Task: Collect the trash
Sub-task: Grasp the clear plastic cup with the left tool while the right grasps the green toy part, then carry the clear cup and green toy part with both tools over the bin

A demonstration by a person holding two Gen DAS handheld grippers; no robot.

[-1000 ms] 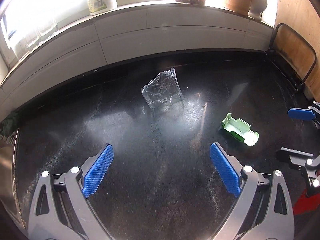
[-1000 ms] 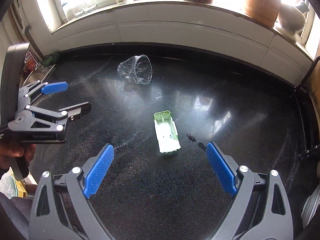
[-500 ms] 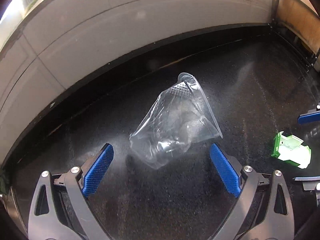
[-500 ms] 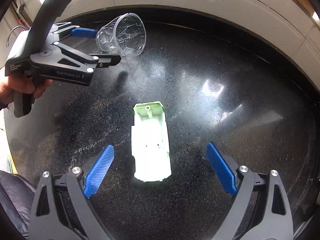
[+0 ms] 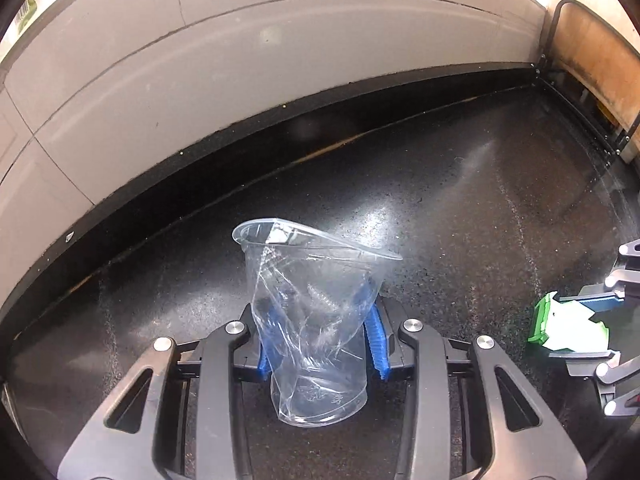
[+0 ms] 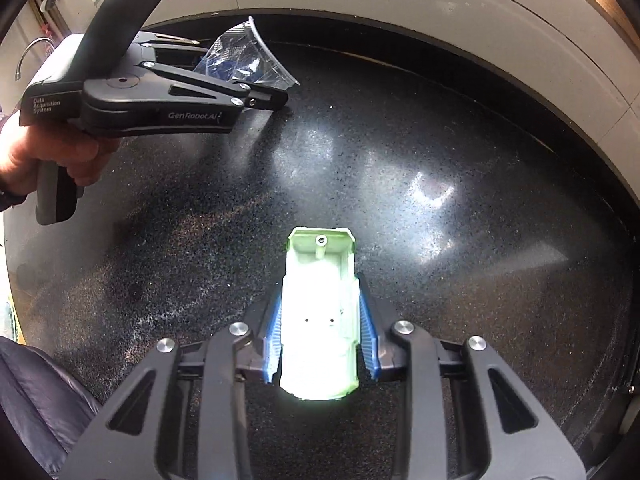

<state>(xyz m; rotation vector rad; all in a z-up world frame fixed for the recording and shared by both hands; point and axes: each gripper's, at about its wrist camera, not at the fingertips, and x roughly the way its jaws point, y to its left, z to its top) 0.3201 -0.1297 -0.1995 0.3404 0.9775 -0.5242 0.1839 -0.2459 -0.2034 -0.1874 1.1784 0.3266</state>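
A crushed clear plastic cup [image 5: 312,320] sits between the blue pads of my left gripper [image 5: 320,336], which is shut on it; its rim points away. The cup also shows in the right wrist view [image 6: 248,64], squeezed in the left gripper [image 6: 256,80]. A pale green plastic tray piece [image 6: 318,316] is clamped between the blue pads of my right gripper [image 6: 320,344], just above the black speckled counter [image 6: 440,260]. In the left wrist view the green piece [image 5: 564,326] is at the right edge, held by the right gripper [image 5: 592,328].
A grey tiled wall [image 5: 240,80] runs along the back of the counter. A black metal frame and wooden board [image 5: 592,60] stand at the far right. A tap [image 6: 32,52] shows at the far left. A hand [image 6: 52,156] holds the left gripper.
Both grippers moved forward and down over their objects and shut. The left one now squeezes the clear cup; the right one clamps the green tray piece.
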